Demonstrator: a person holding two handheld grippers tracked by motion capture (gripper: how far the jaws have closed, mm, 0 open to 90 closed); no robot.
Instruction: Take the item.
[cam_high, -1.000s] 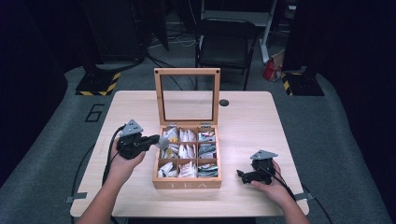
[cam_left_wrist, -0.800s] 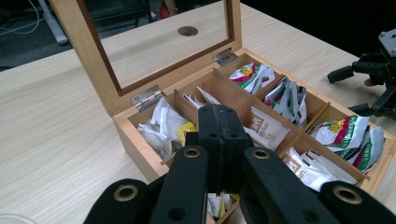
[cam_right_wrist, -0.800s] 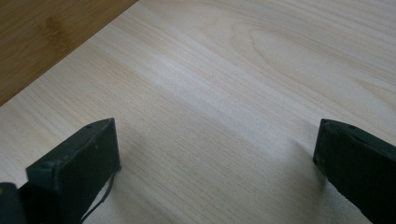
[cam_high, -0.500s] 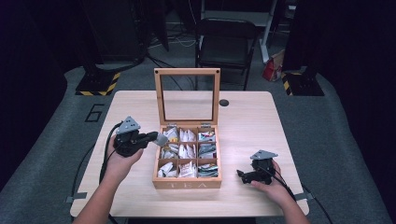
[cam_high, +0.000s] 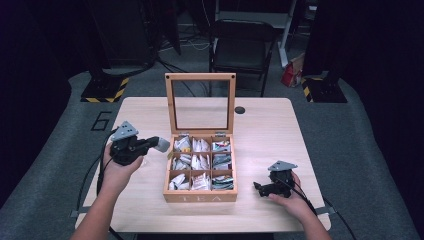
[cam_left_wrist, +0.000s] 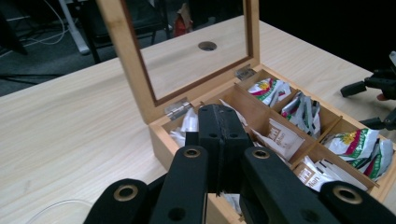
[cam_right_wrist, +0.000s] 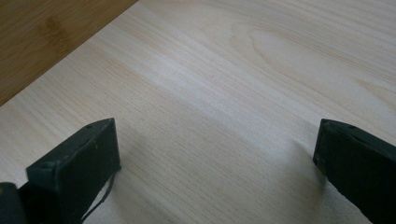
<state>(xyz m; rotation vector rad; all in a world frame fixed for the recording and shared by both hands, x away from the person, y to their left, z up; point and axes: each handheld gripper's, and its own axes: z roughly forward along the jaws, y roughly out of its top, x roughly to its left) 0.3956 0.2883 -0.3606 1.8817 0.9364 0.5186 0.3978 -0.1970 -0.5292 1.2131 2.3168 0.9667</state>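
While my left gripper (cam_high: 161, 144) hangs just beside the left wall of the tea box (cam_high: 200, 196), I read this as the lift-out step of taking a tea bag from the box. In the high view something pale grey sits at its tip, and in the left gripper view the jaws are pressed together with no gap, though I cannot make out from there what is pinched between them. My judgement is that they are clamped on a tea bag (cam_high: 163, 144) drawn from the back-left compartment, now held above the bare table (cam_high: 260, 120) at the box's left edge. The lid (cam_high: 200, 102) stands upright on its hinges behind the compartments, which are full of packets (cam_left_wrist: 359, 144).

My right gripper (cam_high: 264, 189) rests on the table to the right of the box, well apart from it, jaws spread wide over bare wood in the right gripper view.

Next I would carry the bag clear of the box wall and leftward to open table, lower it, and only then part the jaws. A light packet can cling to a pad.
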